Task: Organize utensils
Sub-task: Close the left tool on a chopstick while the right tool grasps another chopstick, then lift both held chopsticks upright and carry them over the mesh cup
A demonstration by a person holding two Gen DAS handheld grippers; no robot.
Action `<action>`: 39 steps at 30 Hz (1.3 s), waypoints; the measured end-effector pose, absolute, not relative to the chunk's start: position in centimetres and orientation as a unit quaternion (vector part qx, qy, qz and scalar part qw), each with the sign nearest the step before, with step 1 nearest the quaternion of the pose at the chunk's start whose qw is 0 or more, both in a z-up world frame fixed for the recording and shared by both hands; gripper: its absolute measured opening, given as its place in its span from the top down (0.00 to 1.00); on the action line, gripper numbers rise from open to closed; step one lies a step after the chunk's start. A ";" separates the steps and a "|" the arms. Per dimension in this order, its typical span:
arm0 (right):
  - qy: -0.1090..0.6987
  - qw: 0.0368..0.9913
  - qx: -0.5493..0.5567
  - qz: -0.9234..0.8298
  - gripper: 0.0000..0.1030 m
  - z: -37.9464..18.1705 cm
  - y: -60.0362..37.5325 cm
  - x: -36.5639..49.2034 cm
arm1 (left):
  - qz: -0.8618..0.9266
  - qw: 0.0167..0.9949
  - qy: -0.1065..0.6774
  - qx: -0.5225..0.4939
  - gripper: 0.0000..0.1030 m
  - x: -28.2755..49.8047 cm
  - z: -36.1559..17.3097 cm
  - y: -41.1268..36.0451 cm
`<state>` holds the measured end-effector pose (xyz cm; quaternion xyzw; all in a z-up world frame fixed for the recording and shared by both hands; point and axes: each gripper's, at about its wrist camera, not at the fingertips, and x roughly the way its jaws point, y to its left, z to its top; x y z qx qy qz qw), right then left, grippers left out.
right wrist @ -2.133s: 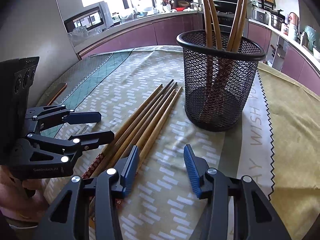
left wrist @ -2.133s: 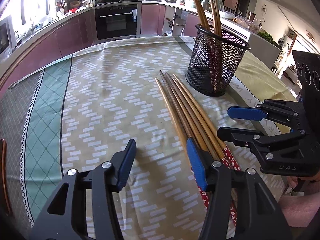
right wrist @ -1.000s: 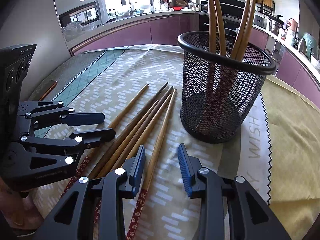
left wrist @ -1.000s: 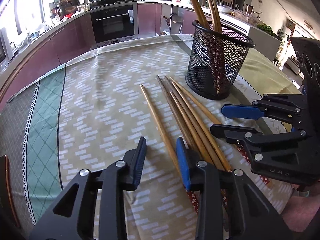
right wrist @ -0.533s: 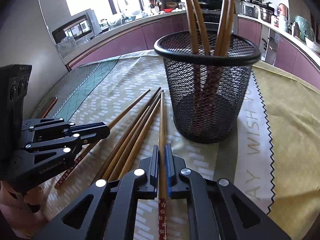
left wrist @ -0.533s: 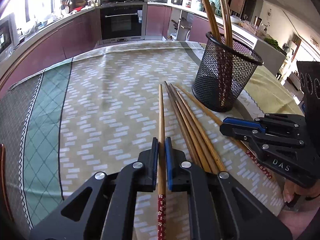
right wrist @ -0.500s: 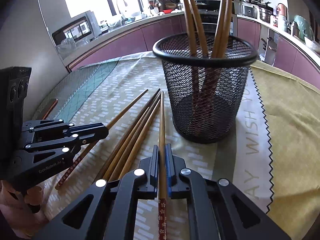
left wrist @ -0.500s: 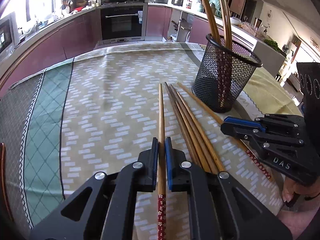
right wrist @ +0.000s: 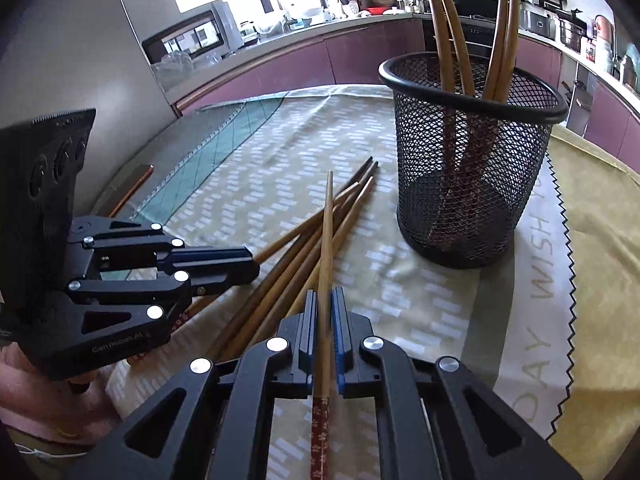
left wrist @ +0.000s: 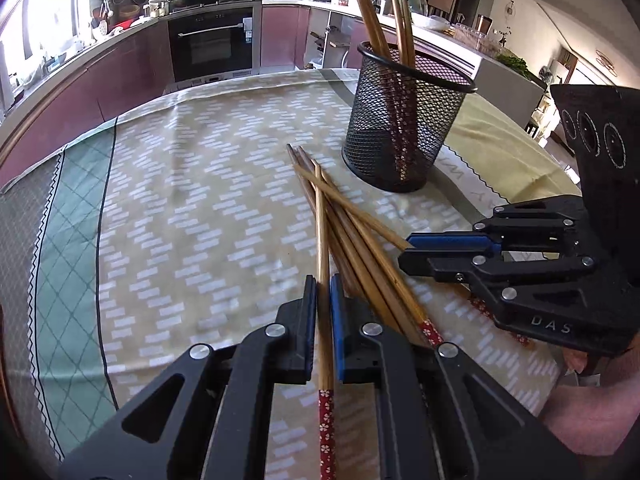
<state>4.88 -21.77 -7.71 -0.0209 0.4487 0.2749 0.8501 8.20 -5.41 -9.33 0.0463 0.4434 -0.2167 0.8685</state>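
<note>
A black mesh holder (left wrist: 404, 128) stands on the tablecloth with several wooden chopsticks upright in it; it also shows in the right wrist view (right wrist: 472, 152). Several loose chopsticks (left wrist: 360, 240) with red flowered ends lie fanned in front of it. My left gripper (left wrist: 323, 288) is shut on one chopstick (left wrist: 321, 216), tip pointing away, lifted over the pile. My right gripper (right wrist: 325, 300) is shut on another chopstick (right wrist: 327, 216), also raised above the pile (right wrist: 280, 276). Each gripper shows in the other's view, the right one (left wrist: 412, 250) and the left one (right wrist: 248, 266).
The patterned tablecloth (left wrist: 180, 208) has a green band at the left and a yellow part with lettering (right wrist: 540, 280) at the right. Kitchen counters and an oven (left wrist: 212, 40) run behind the table.
Both grippers closed from open onto a chopstick each about half a second ago. Since then both have lifted and swung their chopsticks, which now cross over the pile.
</note>
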 end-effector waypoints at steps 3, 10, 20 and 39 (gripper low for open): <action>0.450 0.849 -0.020 0.275 0.92 -7.8 -21.2 5.1 | -0.218 0.866 0.447 0.046 0.92 8.9 -9.5 -5.4; 0.447 0.851 -0.016 0.275 0.94 -8.0 -20.9 6.1 | -0.218 0.865 0.450 0.044 0.92 10.7 -9.5 -5.8; 0.397 0.870 0.017 0.292 0.94 -5.1 -23.7 4.2 | -0.229 0.881 0.413 0.007 0.93 9.8 -6.3 -4.7; 0.320 0.896 0.079 0.296 0.94 -0.1 -27.9 3.6 | -0.295 0.897 0.325 -0.060 0.93 7.6 1.7 -2.4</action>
